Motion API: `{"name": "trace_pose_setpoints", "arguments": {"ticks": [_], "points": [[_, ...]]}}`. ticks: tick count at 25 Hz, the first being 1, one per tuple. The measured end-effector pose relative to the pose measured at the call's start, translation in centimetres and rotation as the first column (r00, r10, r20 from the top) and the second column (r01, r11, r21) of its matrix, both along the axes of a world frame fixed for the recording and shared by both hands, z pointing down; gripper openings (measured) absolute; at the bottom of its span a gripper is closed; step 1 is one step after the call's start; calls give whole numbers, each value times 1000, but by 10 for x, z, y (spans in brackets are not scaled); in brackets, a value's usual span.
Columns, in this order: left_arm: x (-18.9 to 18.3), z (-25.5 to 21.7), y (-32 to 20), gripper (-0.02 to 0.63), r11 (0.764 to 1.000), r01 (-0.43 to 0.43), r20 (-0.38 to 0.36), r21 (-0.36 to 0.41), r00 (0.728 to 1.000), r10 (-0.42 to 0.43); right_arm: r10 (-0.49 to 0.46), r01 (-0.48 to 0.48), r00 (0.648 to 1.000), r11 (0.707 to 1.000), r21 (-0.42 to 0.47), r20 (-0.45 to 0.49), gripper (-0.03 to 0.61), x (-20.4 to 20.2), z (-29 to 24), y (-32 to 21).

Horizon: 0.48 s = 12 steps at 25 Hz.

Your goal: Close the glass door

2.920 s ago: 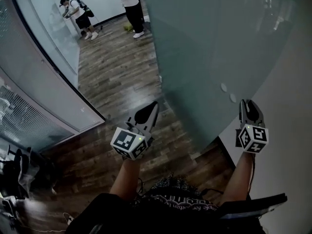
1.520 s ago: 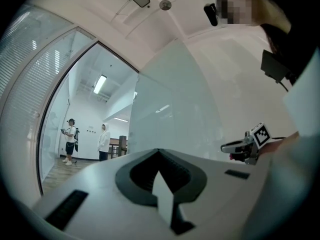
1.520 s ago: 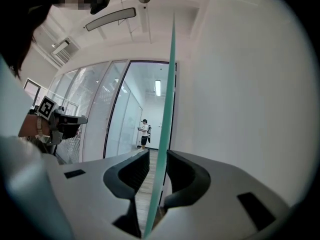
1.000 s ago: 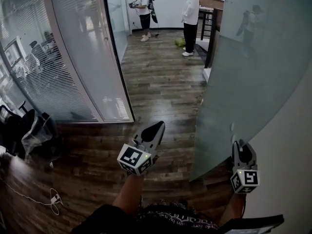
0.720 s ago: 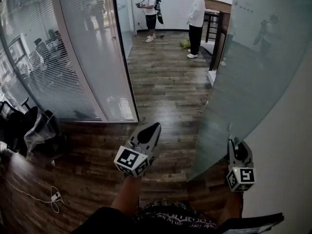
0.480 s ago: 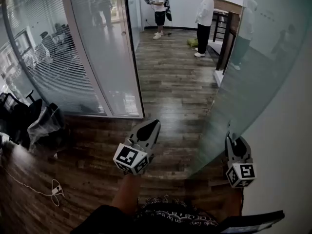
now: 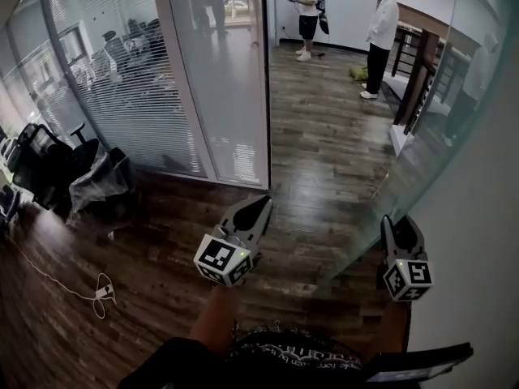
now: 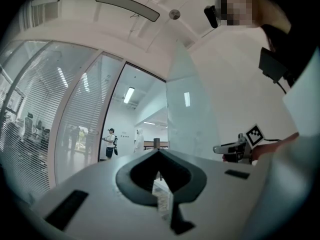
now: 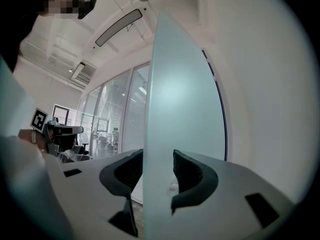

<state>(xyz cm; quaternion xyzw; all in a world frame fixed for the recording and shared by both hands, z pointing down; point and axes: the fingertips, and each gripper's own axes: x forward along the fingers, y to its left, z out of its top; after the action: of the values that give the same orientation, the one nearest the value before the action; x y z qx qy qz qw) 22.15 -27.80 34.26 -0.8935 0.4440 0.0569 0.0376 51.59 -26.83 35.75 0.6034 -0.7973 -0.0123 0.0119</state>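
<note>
The frosted glass door (image 7: 405, 160) stands at my right, its free edge running down to the wooden floor. My right gripper (image 7: 402, 222) straddles that edge. In the right gripper view the door (image 9: 185, 94) passes between the jaws of the right gripper (image 9: 158, 156). Those jaws have just been opening and stand wide, one on each side of the glass, not pressing on it. My left gripper (image 7: 260, 203) hangs over the floor left of the door, shut and holding nothing. In the left gripper view the left gripper (image 8: 159, 151) has its tips together, with the door (image 8: 192, 119) and the right gripper (image 8: 222, 148) beyond.
A glass partition with blinds (image 7: 122, 71) and its frame post (image 7: 263, 79) stand ahead on the left. Two people (image 7: 308, 2) (image 7: 379, 39) are far down the corridor beside a wooden railing (image 7: 422, 63). Office chairs (image 7: 49, 168) and a cable (image 7: 101, 286) lie left. A white wall (image 7: 486, 233) is right.
The head view has swung: the partition and its frame post have come nearer and more central. The door now shows more edge-on. Both grippers travelled along with it.
</note>
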Motion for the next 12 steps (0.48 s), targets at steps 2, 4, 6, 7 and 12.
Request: {"name": "trace_pose_setpoints", "arguments": {"ticks": [2, 4, 6, 7, 12], "points": [[-17, -1, 0, 2, 1000, 26, -4, 3, 1000, -26, -19, 19, 1000, 1000, 1, 0, 164, -14, -1, -10], [-32, -1, -1, 1, 999, 50, -3, 3, 999, -50, -33, 33, 999, 999, 3, -3, 167, -28, -1, -20], [-44, 4, -2, 2, 997, 74, 0, -8, 997, -74, -43, 43, 999, 999, 2, -8, 172, -42, 0, -31], [-50, 7, -3, 2, 996, 86, -2, -16, 996, -86, -51, 51, 999, 999, 0, -11, 173, -48, 1, -35], [-59, 2, 0, 2, 991, 132, -11, -16, 991, -133, -141, 141, 989, 990, -6, -39, 172, -74, -5, -49]]}}
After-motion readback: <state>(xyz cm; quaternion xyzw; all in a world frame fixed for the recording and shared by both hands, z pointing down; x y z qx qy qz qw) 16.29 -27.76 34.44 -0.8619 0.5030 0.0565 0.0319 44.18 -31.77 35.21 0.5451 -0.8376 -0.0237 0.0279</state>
